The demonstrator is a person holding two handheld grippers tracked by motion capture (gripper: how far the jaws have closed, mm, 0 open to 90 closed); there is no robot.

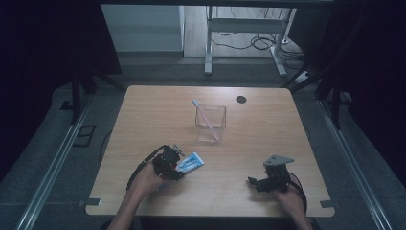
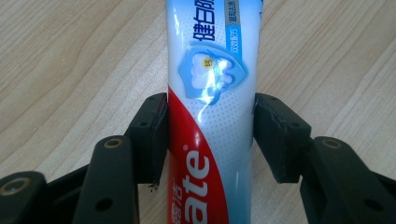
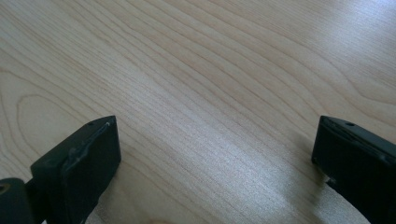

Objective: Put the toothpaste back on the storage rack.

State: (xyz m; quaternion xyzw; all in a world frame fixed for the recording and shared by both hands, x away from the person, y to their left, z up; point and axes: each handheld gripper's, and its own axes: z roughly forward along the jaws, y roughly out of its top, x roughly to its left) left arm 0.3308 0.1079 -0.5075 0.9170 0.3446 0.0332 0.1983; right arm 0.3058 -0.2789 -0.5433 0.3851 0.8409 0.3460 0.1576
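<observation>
A white, blue and red toothpaste tube (image 1: 190, 163) (image 2: 210, 84) lies on the wooden table (image 1: 258, 139) at the front left. My left gripper (image 1: 179, 166) (image 2: 210, 126) straddles the tube's red lower part. Its pads (image 2: 154, 135) sit right at the tube's two edges, and the tube shows no squeeze. At the front right my right gripper (image 1: 252, 182) (image 3: 215, 149) rests low over bare wood with its jaws wide apart and nothing between them.
A clear plastic box (image 1: 214, 125) stands in the middle of the table with a pink toothbrush (image 1: 205, 117) leaning in it. A round cable hole (image 1: 241, 99) lies near the far edge. Desk legs and cables are on the floor beyond.
</observation>
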